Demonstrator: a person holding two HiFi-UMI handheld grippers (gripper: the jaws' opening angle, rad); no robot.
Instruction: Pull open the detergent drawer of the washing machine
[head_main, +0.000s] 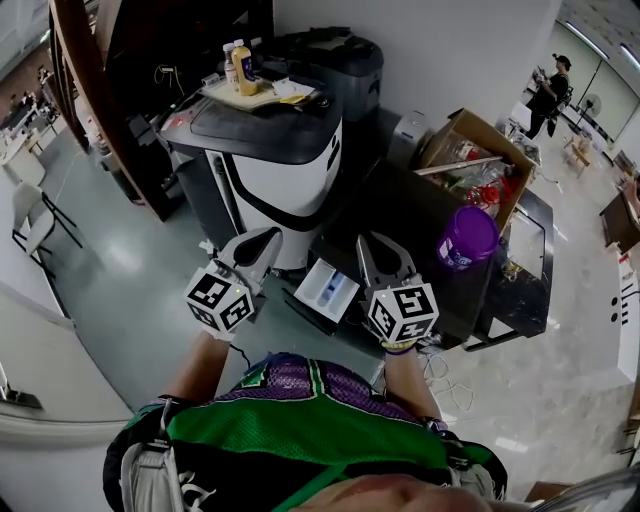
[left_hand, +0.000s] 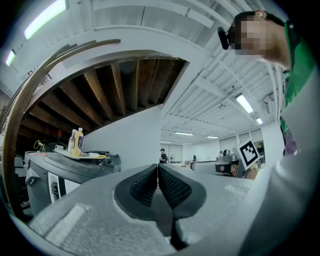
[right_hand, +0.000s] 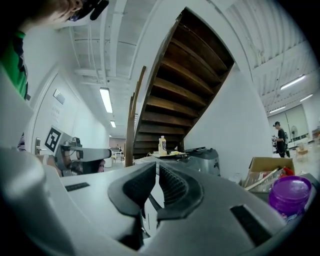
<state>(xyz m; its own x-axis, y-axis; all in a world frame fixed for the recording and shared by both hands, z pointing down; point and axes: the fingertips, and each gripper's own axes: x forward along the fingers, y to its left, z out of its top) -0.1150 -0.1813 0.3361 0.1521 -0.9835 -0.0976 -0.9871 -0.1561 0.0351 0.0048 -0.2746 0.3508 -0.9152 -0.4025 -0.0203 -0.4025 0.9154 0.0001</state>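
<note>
The washing machine (head_main: 420, 205) is the dark-topped unit at centre right of the head view. Its white detergent drawer (head_main: 328, 290) stands pulled out from the front, with blue inserts showing inside. My right gripper (head_main: 384, 248) hangs just right of the drawer and does not touch it; in the right gripper view (right_hand: 157, 166) its jaws are shut with nothing between them. My left gripper (head_main: 266, 240) is left of the drawer, in front of a white and black machine; in the left gripper view (left_hand: 158, 168) its ribbed pads meet, empty.
A white and black machine (head_main: 270, 160) carries a tray with bottles (head_main: 240, 65). A purple jug (head_main: 467, 238) stands on the washer's top, with a cardboard box (head_main: 470, 150) behind. Wooden stairs (head_main: 90, 90) rise at left. A person (head_main: 550, 85) stands far right.
</note>
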